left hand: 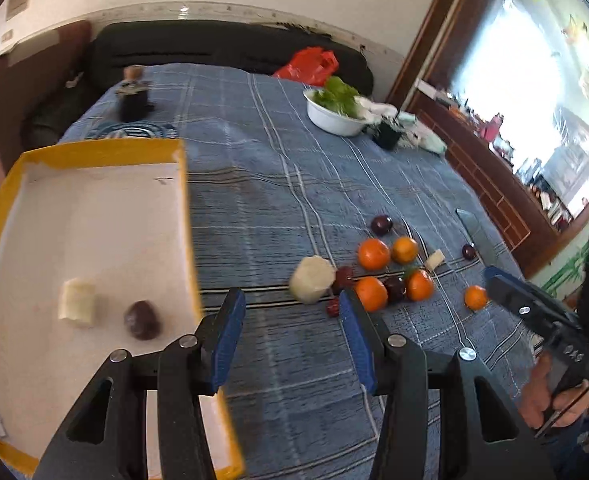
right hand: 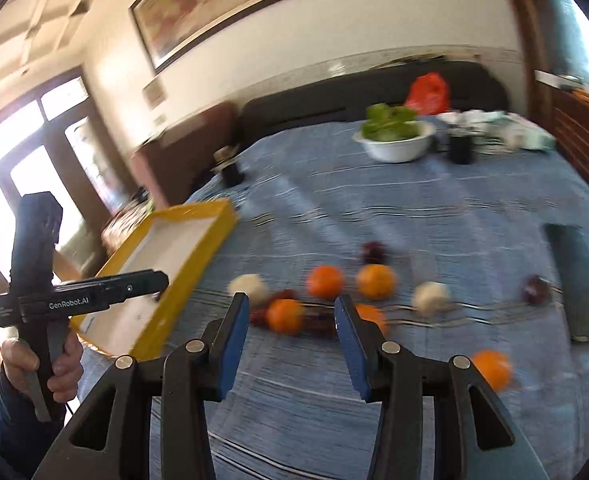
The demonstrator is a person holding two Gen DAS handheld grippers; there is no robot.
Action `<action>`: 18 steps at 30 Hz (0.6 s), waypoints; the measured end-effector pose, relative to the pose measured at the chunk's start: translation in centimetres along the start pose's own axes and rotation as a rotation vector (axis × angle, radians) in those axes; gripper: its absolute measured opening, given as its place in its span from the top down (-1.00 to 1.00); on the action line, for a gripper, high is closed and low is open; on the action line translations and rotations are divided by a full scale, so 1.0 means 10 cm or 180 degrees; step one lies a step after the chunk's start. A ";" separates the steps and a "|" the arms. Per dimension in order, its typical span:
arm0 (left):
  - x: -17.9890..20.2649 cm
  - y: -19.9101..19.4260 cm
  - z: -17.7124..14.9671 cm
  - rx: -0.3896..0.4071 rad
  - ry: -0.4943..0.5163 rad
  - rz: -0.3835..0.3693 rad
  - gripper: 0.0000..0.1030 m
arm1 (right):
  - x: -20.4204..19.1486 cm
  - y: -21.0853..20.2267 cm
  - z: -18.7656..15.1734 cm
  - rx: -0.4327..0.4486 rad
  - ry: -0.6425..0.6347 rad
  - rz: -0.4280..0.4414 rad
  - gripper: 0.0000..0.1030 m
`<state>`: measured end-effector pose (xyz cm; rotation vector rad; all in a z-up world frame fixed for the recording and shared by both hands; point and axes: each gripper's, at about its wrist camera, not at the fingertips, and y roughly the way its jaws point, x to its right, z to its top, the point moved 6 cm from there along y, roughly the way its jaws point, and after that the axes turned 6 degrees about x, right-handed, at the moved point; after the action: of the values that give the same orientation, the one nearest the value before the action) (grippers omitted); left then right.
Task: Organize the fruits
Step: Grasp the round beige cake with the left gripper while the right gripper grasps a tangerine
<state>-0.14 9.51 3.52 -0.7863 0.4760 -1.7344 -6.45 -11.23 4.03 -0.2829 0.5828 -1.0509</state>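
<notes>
A yellow-rimmed white tray (left hand: pixel 106 150) (right hand: pixel 198 210) lies at the left on the blue plaid cloth. It holds a pale cut chunk (left hand: pixel 77 302) and a dark plum (left hand: pixel 142 319). Right of the tray, several oranges (left hand: pixel 373 254) (right hand: pixel 324 281), plums (left hand: pixel 381 225) (right hand: pixel 374 252) and pale chunks (left hand: pixel 312 280) (right hand: pixel 250 286) lie scattered together. One orange (left hand: pixel 475 297) (right hand: pixel 492 368) lies apart. My left gripper (left hand: pixel 292 320) (right hand: pixel 160 284) hangs open and empty at the tray's right edge. My right gripper (right hand: pixel 292 320) (left hand: pixel 494 276) is open and empty too, just short of the fruit cluster.
A white bowl of greens (left hand: pixel 334 116) (right hand: pixel 394 142), a black cup (left hand: pixel 386 134) and crumpled wrappers stand at the far right. A dark jar (left hand: pixel 133 98) stands at the far left, a red bag (left hand: pixel 308 65) behind. A dark flat object (right hand: pixel 578 284) lies near the right edge.
</notes>
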 end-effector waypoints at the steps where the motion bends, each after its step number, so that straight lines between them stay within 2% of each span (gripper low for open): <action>1: 0.04 0.06 -0.01 -0.0035 0.0020 0.0017 0.07 | 0.10 -0.06 0.00 0.0024 0.0051 -0.0041 0.06; 8: 0.20 0.54 -0.08 -0.0300 0.0065 0.0134 0.07 | 0.60 -0.36 -0.04 0.0157 0.0335 -0.0208 0.05; 13: 0.23 0.77 -0.10 -0.0400 0.0075 0.0249 0.18 | 0.83 -0.49 -0.03 0.0241 0.0436 -0.0265 0.00; 15: 0.22 0.85 -0.10 -0.0424 0.0057 0.0288 0.29 | 0.89 -0.51 -0.04 0.0255 0.0468 -0.0287 -0.01; 18: 0.16 0.92 -0.11 -0.0418 -0.0023 0.0287 0.31 | 0.99 -0.54 -0.07 0.0254 0.0522 -0.0322 -0.01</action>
<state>5.11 5.11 -2.90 -0.8508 0.6163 -1.6287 -7.17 -22.50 2.96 -0.1583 0.6774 -1.1998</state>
